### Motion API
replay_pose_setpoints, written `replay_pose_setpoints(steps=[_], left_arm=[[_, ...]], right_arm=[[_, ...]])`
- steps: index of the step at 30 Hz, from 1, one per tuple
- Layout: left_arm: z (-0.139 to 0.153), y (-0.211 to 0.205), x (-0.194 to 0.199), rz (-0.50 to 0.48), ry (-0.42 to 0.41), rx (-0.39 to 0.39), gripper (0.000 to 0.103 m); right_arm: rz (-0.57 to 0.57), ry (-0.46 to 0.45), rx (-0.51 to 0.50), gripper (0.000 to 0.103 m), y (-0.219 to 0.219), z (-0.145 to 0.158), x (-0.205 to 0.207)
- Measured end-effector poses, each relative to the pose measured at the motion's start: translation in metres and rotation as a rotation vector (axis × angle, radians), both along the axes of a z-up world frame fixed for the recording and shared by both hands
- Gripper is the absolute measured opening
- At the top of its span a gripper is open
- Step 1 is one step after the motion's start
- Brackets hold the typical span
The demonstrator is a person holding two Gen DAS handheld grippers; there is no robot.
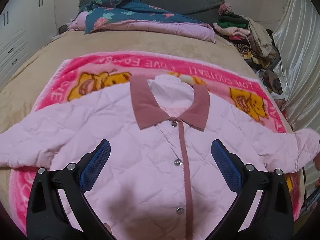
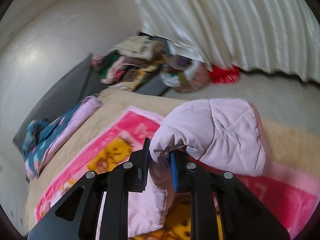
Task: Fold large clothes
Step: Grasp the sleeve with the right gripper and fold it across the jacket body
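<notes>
A pale pink quilted jacket [image 1: 152, 156] with a dusty-rose collar [image 1: 146, 104] and snap buttons lies face up on a pink cartoon blanket [image 1: 66, 84], sleeves spread to both sides. My left gripper [image 1: 160, 150] hovers over the jacket's chest, open, its blue pads [image 1: 96, 168] wide apart with nothing between them. In the right wrist view my right gripper [image 2: 160, 156] is shut on the jacket's sleeve [image 2: 216, 132], which is lifted off the blanket [image 2: 128, 128] and bulges over the fingers.
The blanket lies on a beige bed cover [image 1: 140, 46]. A folded teal floral quilt [image 1: 128, 14] sits at the head of the bed. Piled clothes [image 2: 132, 64] and a basket [image 2: 192, 78] crowd the floor near white curtains [image 2: 230, 20]. White cabinets [image 1: 18, 30] stand left.
</notes>
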State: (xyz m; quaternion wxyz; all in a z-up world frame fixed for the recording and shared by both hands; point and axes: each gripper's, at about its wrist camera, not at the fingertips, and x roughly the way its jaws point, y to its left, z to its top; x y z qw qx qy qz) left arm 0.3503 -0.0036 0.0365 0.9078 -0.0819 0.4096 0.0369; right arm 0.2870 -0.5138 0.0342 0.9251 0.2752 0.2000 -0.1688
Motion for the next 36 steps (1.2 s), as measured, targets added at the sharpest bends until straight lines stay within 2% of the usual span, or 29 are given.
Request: replay_pose_setpoints(steps=[6,10,18,27,36], left_arm=[[0.011,0.026,-0.009,0.038,-0.017,-0.02,0.095],[0.012,0.041,-0.015,0.046,-0.022,-0.038,0.095],[0.013,0.066,-0.024,0.056,-0.041,-0.067,0.095],[0.012,0.099,-0.033,0.115,-0.071,-0.128,0.095],[-0.003,0.123,-0.041,0.162,-0.082,-0.235,0.095]], right_arm=[[0.111,-0.037,-0.172,0.017,0.055,0.043,0.008],[0.166,-0.057,-0.26,0.017,0.089,0.061,0.006],[0.287,-0.082,-0.351,0.017,0.151,0.088,0.011],[0.4,-0.096,-0.46,0.017,0.215,0.101,0.02],[0.545,-0.102,-0.503,0.017,0.276,0.09,0.034]])
